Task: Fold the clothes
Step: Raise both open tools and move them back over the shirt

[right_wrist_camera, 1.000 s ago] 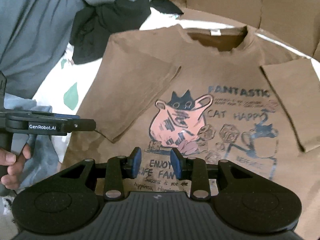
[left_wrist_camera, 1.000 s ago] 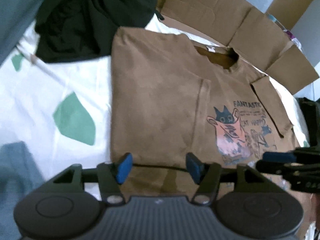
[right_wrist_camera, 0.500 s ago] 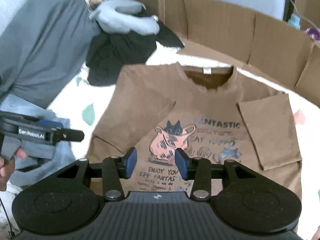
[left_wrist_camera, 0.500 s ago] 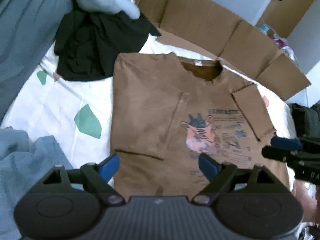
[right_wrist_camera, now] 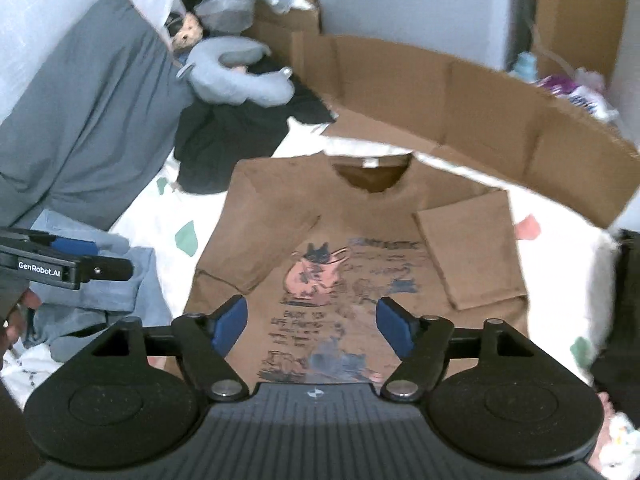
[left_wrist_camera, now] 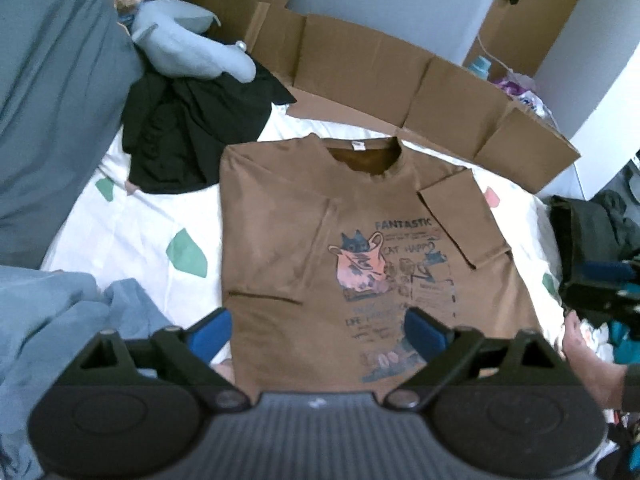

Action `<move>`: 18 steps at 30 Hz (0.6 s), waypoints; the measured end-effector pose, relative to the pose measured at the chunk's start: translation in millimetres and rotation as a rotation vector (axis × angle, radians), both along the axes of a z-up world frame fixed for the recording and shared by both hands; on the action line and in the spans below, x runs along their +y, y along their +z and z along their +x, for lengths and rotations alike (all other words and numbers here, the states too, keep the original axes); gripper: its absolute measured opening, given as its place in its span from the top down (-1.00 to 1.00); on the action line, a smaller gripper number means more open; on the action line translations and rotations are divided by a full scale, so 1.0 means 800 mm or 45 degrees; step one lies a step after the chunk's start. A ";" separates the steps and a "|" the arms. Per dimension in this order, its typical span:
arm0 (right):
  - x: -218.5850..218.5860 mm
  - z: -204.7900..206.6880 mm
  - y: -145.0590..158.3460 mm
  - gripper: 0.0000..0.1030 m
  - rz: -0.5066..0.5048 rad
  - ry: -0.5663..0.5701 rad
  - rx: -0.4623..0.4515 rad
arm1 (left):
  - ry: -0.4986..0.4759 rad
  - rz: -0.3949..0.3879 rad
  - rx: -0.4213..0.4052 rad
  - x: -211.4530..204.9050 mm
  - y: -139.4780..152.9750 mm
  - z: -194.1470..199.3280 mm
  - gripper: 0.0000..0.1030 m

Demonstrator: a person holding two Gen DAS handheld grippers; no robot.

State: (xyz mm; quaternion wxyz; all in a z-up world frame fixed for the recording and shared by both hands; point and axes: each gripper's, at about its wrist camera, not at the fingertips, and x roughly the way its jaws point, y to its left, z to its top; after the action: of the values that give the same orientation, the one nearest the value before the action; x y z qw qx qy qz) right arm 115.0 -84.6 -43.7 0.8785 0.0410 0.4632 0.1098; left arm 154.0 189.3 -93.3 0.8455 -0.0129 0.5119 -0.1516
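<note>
Both tongs, left (left_wrist_camera: 318,334) and right (right_wrist_camera: 312,326), gape wide, seemingly above the brown T-shirt (left_wrist_camera: 304,240), gripping nothing.

Brown cat-print T-shirt (left_wrist_camera: 280,240) lies flat, both sleeves folded inward

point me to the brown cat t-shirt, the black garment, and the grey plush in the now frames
brown cat t-shirt (left_wrist_camera: 280,240), left wrist view, on the plain chest left of the print.
black garment (left_wrist_camera: 192,132), left wrist view, on the middle of the crumpled pile.
grey plush (right_wrist_camera: 236,76), right wrist view, on its curved body.
</note>
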 end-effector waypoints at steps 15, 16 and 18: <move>-0.071 -0.054 0.127 -0.69 0.037 -0.189 -0.182 | 0.053 0.020 -0.113 0.013 0.103 -0.044 -0.86; -0.078 -0.058 0.133 -0.69 0.037 -0.187 -0.189 | 0.062 0.017 -0.116 0.014 0.107 -0.048 -0.86; -0.093 -0.065 0.144 -0.69 0.037 -0.184 -0.202 | 0.076 0.002 -0.117 0.017 0.112 -0.055 -0.86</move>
State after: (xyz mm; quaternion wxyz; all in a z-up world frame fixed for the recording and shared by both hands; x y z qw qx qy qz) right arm 62.6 -159.1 71.6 0.9174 0.0780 0.3863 0.0557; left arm 109.8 202.6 -3.4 0.8723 -0.0207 0.4720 -0.1264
